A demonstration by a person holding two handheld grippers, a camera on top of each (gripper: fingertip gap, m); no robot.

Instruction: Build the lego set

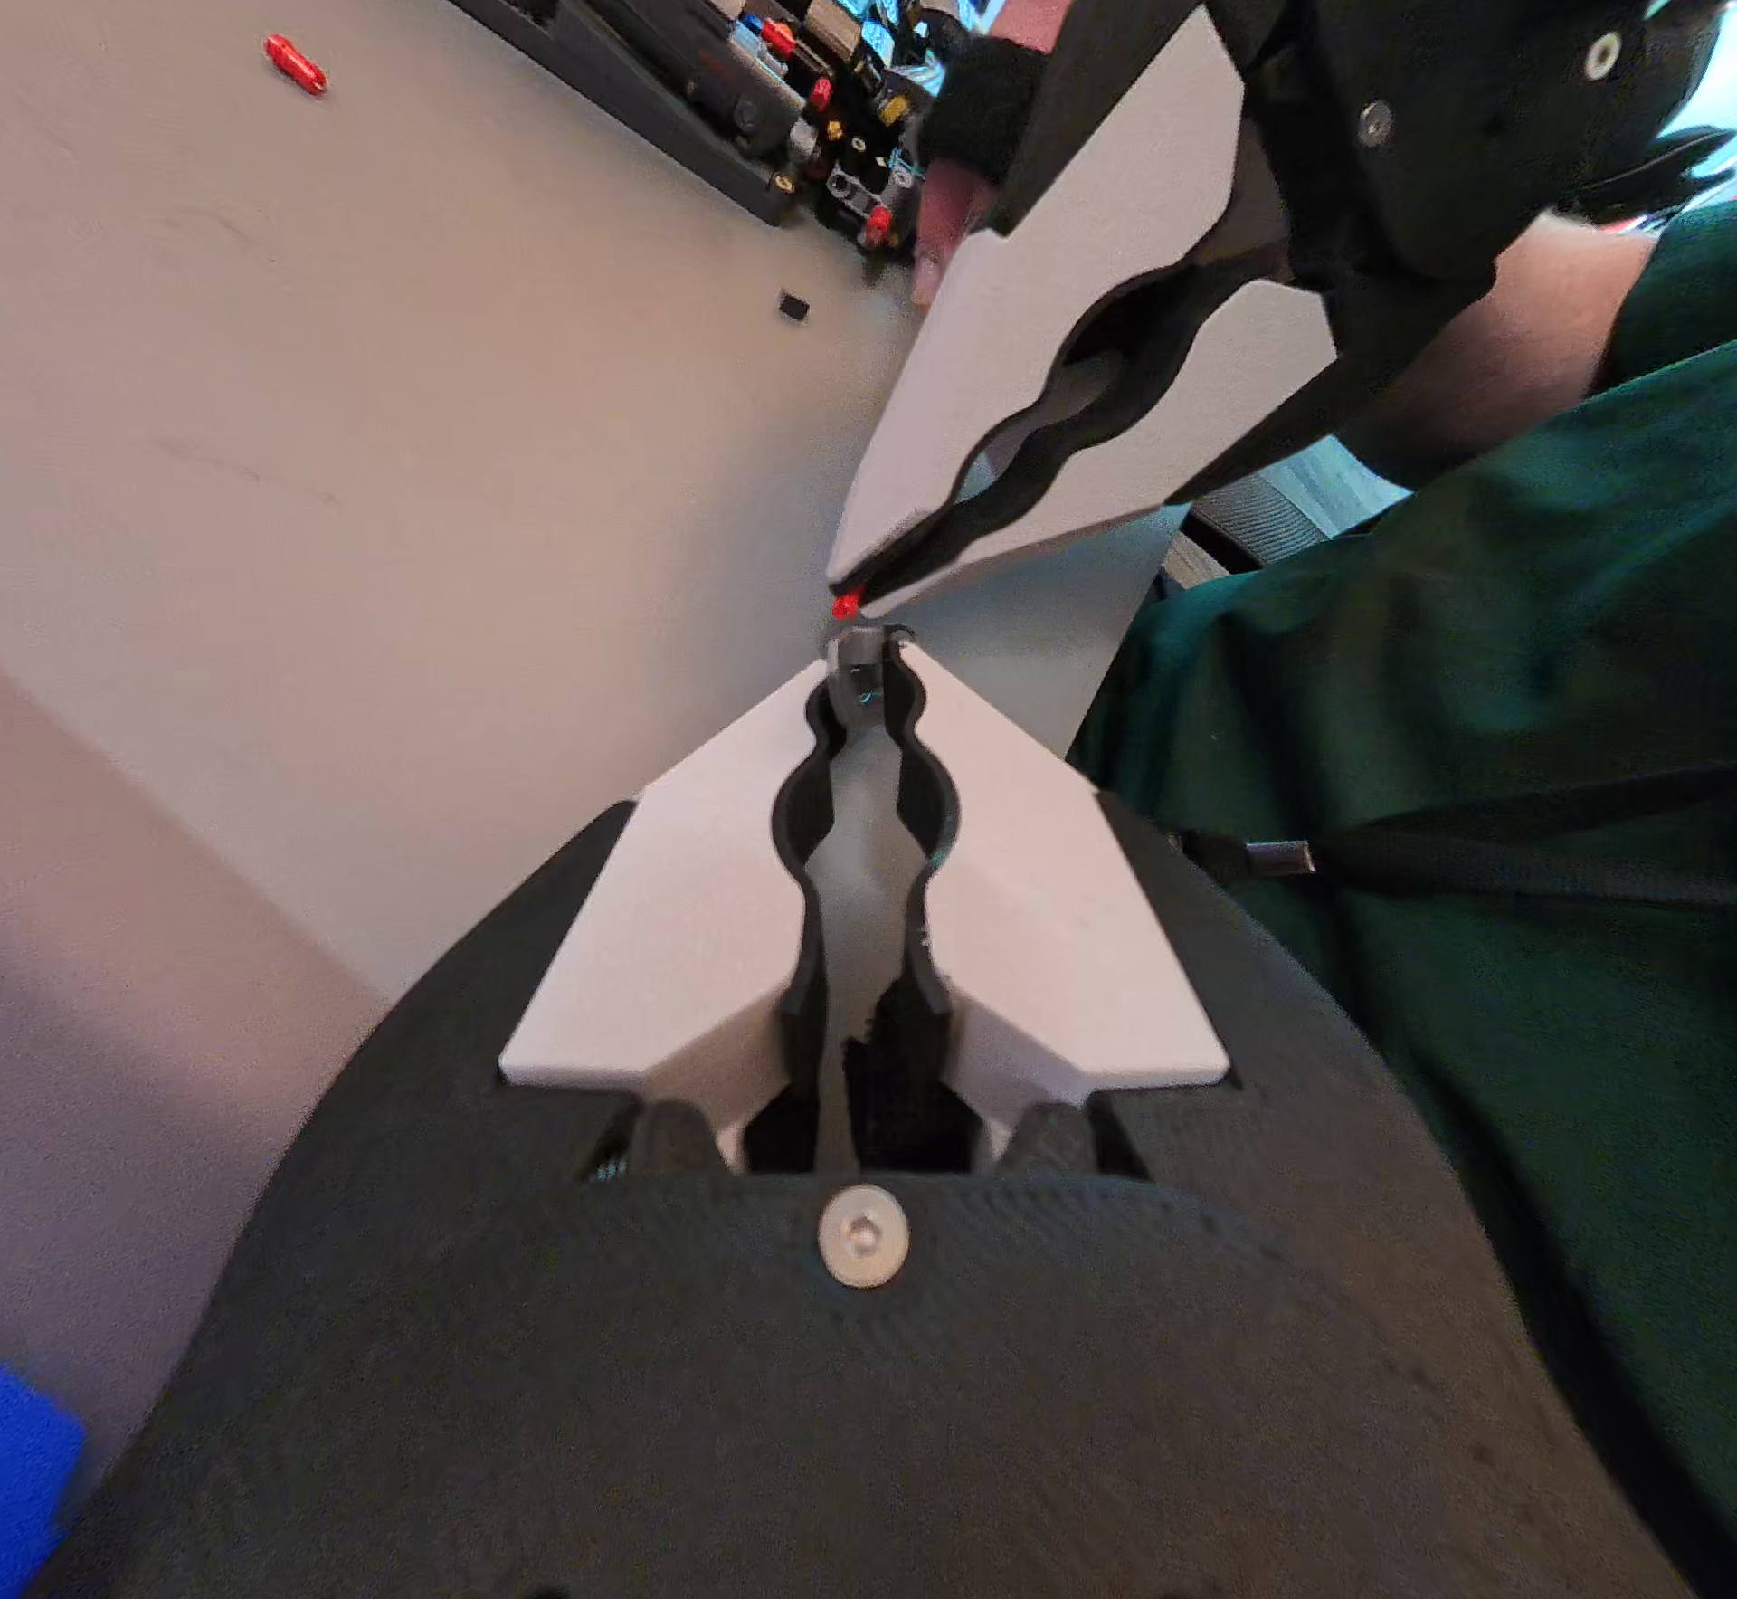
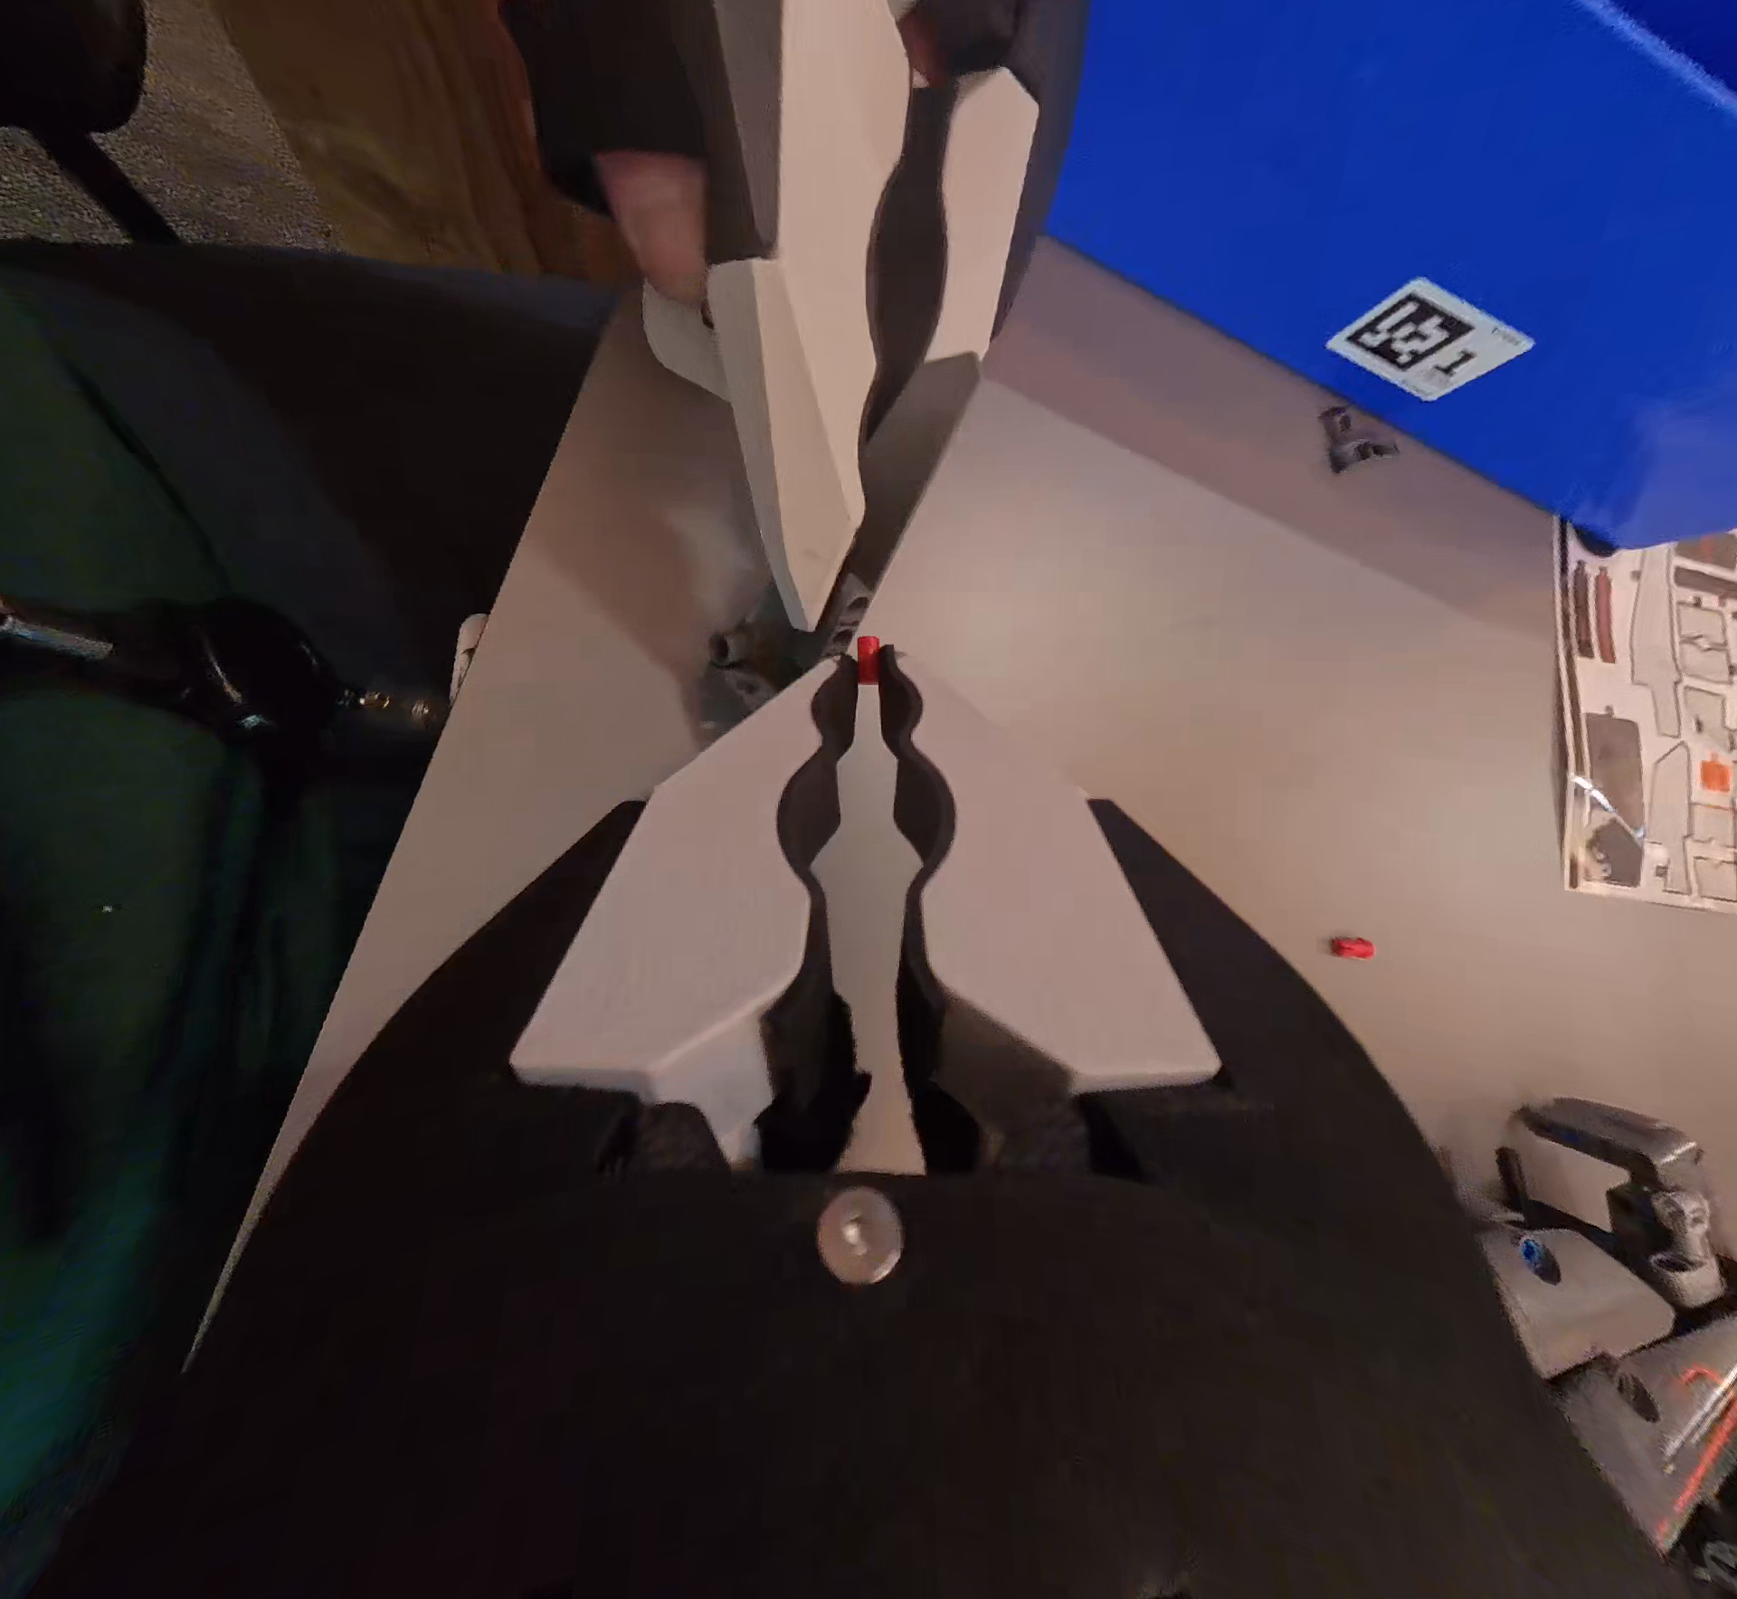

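Lego work sits at the near edge of the pale table (image 1: 470,426): the left gripper (image 1: 863,656) has its fingers pressed onto a small grey lego piece (image 1: 857,661) held at the tips, and the right gripper (image 2: 869,665) pinches a small red pin (image 2: 868,661) between its tips. The two sets of tips meet almost nose to nose, the red pin just beside the grey piece; whether they touch I cannot tell. In the left wrist view the right gripper (image 1: 851,600) comes in from the upper right, with the table's edge running close behind it and a person's green sleeve (image 1: 1504,708) beyond that edge, so there is little room on that side. To the left the tabletop lies open up to a loose red pin (image 1: 295,64) and a small black piece (image 1: 792,305), both well apart from the grippers. At the far end stands a dark, partly built lego model (image 1: 658,31) with scattered pieces around it. In the right wrist view a blue bin (image 2: 1410,144) with a square coded sticker rests on the table to the upper right, a small dark piece (image 2: 1353,444) lies just below it, a sticker sheet (image 2: 1654,726) lies at the right edge partly under the bin, another loose red pin (image 2: 1352,947) sits below that, and grey model parts (image 2: 1617,1234) fill the lower right corner. Brown carpet floor (image 2: 329,97) shows past the table's edge at upper left.
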